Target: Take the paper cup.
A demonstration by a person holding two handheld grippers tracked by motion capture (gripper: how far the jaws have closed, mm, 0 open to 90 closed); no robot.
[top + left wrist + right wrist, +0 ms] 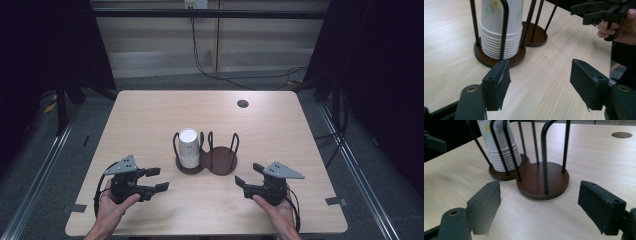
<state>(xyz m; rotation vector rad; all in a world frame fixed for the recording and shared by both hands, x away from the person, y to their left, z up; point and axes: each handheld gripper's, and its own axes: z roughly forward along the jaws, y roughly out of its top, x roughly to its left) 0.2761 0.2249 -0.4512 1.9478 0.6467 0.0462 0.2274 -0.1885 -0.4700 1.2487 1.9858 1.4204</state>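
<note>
A stack of white paper cups [188,148] with leaf prints stands upside down in the left ring of a dark wooden two-ring holder [206,161] with black wire hoops, mid-table. The left gripper [154,179] and right gripper [246,176] flank it, jaws apart and empty, over the pale wooden table [150,115].

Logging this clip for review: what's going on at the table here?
A person holds a pair of tongs in each hand, near the table's front edge. The left tongs and right tongs are open and empty, pointing toward a two-bay cup holder. A stack of paper cups fills its left bay; the right bay is empty.
</note>
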